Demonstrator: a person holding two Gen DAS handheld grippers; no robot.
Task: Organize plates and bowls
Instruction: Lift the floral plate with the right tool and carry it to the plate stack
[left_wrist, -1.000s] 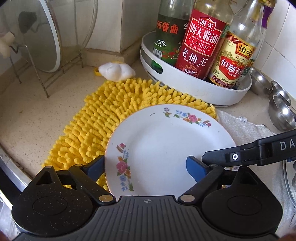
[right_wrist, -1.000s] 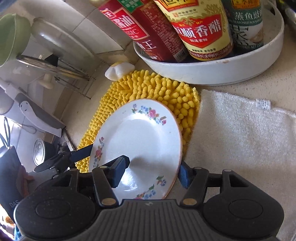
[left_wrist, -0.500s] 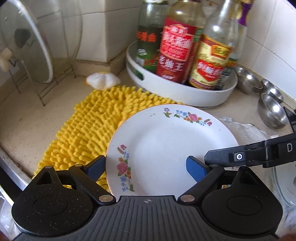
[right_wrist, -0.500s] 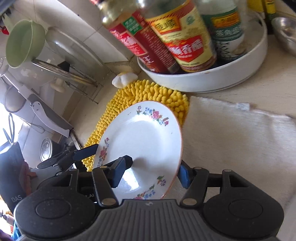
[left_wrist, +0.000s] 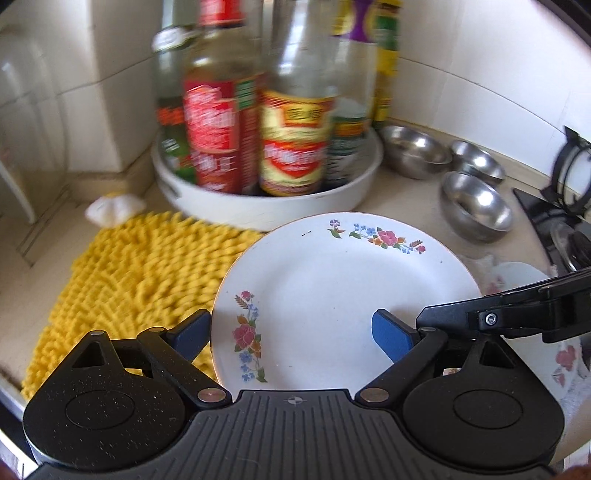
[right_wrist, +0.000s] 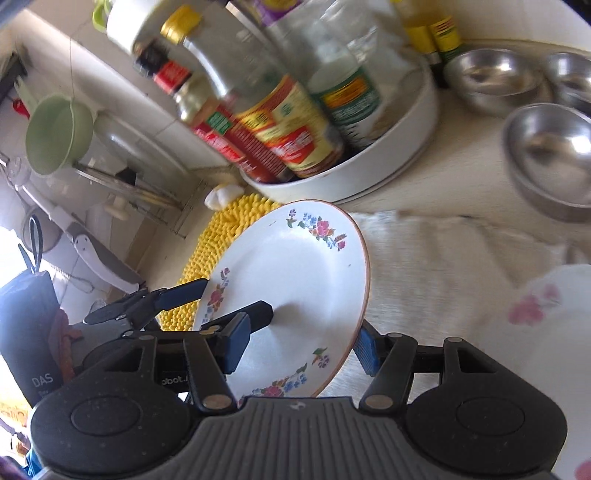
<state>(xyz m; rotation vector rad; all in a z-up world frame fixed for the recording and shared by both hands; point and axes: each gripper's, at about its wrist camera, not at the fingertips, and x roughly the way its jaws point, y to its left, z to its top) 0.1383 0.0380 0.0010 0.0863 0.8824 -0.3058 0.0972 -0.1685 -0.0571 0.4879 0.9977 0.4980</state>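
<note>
A white plate with flower prints (left_wrist: 332, 288) is held in the air between both grippers. My left gripper (left_wrist: 291, 334) is shut on its near rim, one blue pad above the plate and one below. My right gripper (right_wrist: 301, 343) is shut on the same plate (right_wrist: 295, 280), which stands tilted on edge in its view. A second floral plate (left_wrist: 532, 291) lies on the white towel at the right; it also shows in the right wrist view (right_wrist: 546, 332). Three steel bowls (left_wrist: 476, 206) sit on the counter behind.
A white round tray (left_wrist: 266, 206) full of sauce bottles stands at the back. A yellow chenille mat (left_wrist: 136, 280) lies at the left, a white towel (right_wrist: 443, 258) at the right. A stove edge (left_wrist: 554, 221) is at the far right. A lid rack (right_wrist: 122, 177) stands left.
Both grippers have carried the plate up and to the right, off the yellow mat. The steel bowls and the second floral plate have come into view.
</note>
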